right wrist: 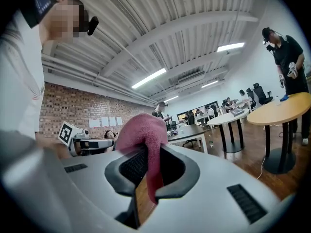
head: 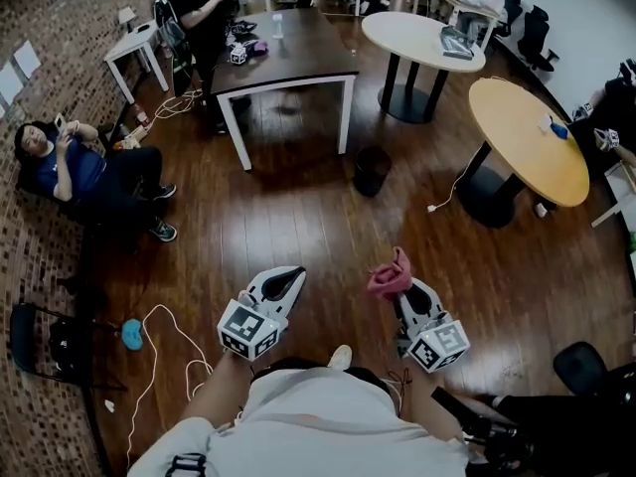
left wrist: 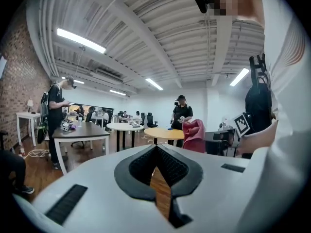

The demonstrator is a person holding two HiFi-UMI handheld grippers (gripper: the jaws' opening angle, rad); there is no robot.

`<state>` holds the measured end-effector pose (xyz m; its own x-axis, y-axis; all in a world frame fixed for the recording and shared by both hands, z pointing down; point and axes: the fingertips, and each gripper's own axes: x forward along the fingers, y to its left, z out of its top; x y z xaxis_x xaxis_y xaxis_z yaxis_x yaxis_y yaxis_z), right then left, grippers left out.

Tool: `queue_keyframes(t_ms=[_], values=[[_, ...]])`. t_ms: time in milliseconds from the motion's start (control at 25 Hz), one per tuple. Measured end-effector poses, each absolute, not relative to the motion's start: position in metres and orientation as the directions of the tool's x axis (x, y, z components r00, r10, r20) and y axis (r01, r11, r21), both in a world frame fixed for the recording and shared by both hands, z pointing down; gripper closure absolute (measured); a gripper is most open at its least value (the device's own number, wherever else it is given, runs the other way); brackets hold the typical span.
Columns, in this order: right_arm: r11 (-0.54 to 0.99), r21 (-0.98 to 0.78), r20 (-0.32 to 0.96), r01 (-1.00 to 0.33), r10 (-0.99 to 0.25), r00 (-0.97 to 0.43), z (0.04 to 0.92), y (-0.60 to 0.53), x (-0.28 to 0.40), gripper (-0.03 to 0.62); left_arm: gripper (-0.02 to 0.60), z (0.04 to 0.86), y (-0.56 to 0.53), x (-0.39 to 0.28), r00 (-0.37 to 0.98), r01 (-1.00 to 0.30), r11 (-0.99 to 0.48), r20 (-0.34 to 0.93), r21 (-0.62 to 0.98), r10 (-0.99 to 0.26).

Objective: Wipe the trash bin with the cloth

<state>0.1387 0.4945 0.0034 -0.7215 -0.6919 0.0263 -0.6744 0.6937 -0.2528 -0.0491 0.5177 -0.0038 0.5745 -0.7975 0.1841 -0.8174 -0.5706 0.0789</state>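
Cloth [head: 390, 274]: pink-red, soft, bunched up. It's pinched betw. the right tongs [right wrist: 148, 161], w/ a crumpled lump sticking out past the tips and one fold hanging down thru the gap. Held in the air above the wood floor [head: 298, 217].

Trash bin [head: 373, 170]: small, round, black, upright on the floor, nr the dark desk [head: 288, 53]; well apart from the cloth.

Bin location
The trash bin [head: 372, 170] stands ahead of the left gripper [head: 291, 277] and right gripper [head: 398, 286], between the rectangular table [head: 288, 53], left, and the round table [head: 527, 137], right.
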Motion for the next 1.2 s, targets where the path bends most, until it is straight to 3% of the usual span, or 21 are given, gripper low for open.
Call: queue_keyframes(t_ms=[280,800,1200], values=[[0.691,-0.271,0.024,-0.670,-0.691,-0.722,0.001,0.433,0.175,0.548,0.571,-0.010,0.464,-0.009,0.576,-0.816,-0.573,0.192,0.079,-0.794],[0.627,-0.281,0.111,-0.727,-0.731,-0.673,0.030,0.365,0.187,0.548,0.571,0.014,0.367,0.004,0.647,-0.763,-0.628,0.188,0.153,-0.739],[0.615,-0.245,0.159,-0.749,-0.737,-0.657,0.027,0.236,0.116,0.548,0.571,0.033,0.235,-0.083,0.625,-0.780,-0.596,0.174,0.193,-0.761]])
